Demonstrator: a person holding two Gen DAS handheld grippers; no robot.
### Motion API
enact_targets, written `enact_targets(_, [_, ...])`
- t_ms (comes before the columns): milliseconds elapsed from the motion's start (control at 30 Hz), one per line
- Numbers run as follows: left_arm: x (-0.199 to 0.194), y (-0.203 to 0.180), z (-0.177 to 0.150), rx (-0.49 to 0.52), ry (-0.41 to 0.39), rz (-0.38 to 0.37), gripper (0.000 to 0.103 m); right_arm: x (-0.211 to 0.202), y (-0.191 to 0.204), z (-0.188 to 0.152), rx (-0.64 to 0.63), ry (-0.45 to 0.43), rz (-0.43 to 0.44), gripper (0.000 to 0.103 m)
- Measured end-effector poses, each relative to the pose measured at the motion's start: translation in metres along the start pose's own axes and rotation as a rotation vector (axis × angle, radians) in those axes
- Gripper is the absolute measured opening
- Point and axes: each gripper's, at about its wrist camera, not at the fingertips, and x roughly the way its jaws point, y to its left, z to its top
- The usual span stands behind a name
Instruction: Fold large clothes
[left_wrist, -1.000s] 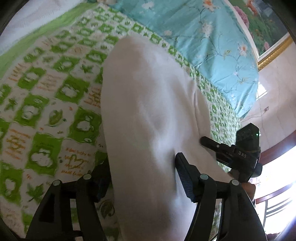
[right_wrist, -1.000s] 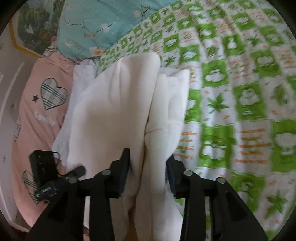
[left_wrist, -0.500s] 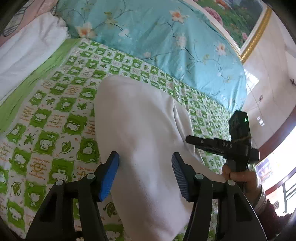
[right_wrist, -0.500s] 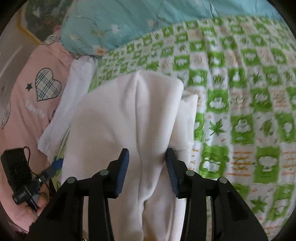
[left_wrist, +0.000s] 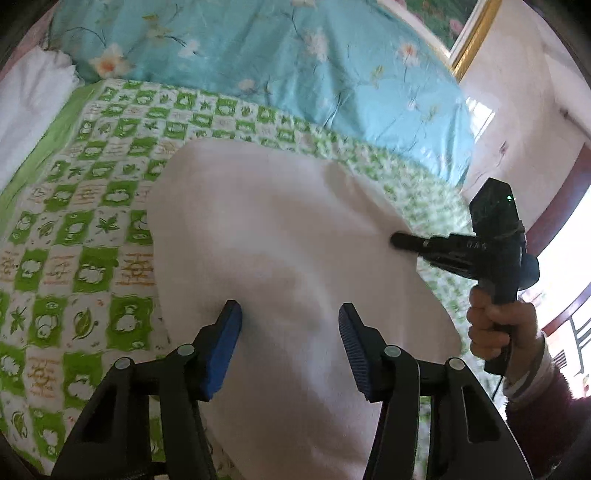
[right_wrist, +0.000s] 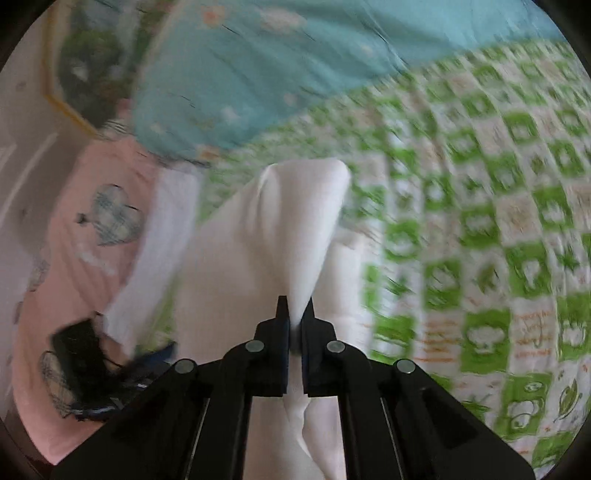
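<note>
Our right claw (right_wrist: 294, 314) pinches the white garment (left_wrist: 280, 236); our left claw (left_wrist: 290, 325), closing, grips nothing yet; uneven lifting could undo the fold.

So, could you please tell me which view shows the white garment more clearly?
The left wrist view: the white garment is sharp there, spread over the green checked bedspread, with most of its outline visible. The right wrist view is motion-blurred and shows mainly a pinched fold in the right tool.
</note>
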Motion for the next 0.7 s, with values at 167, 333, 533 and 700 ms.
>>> enact_targets(167, [0.008,0.005,-0.008,0.010,0.023,0.041,0.050,0.035,-0.019,-0.017,0.037,0.076,-0.045,0.007])
enact_targets(333, [-0.031,0.001,-0.016,-0.022,-0.029,0.022,0.047,0.016,-0.011,-0.013,0.036,0.029,-0.181,0.021])
enact_targets(533, [-0.058,-0.019,-0.046,0.002,-0.076,-0.142,0.047,-0.001,0.073,0.005,-0.144,-0.017,0.047,0.020])
enact_targets(700, [-0.040,-0.022,-0.064,0.015,-0.026,-0.104,0.044,0.084,0.152,0.007,-0.291,0.142,0.236,0.017])
